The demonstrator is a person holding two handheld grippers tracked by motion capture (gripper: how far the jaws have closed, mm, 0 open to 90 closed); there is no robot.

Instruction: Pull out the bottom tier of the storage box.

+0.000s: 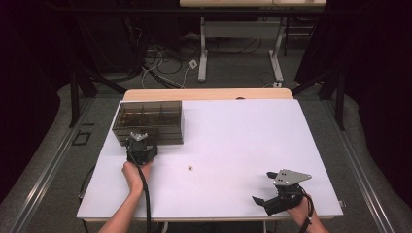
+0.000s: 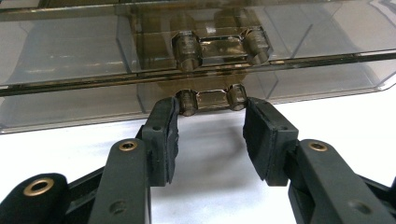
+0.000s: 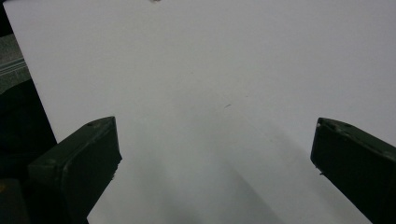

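Note:
A smoky clear plastic compartment box [image 1: 148, 121] with its lid down stands at the table's back left. My left gripper [image 1: 139, 140] is right at its front wall. In the left gripper view the two black pads [image 2: 163, 135] sit on either end of the box's small front latch [image 2: 212, 98], touching its two round knobs, so the left gripper [image 2: 210, 121] is shut on the latch. My right gripper [image 1: 262, 187] rests near the front right edge of the table. Its jaws are wide apart over bare white surface [image 3: 215, 140], with nothing between them.
A tiny pale object [image 1: 190, 167] lies on the white table [image 1: 233, 136] between the two hands, and its edge shows at the top of the right gripper view [image 3: 154, 1]. Beyond the table stand cables and another desk's legs [image 1: 202, 58].

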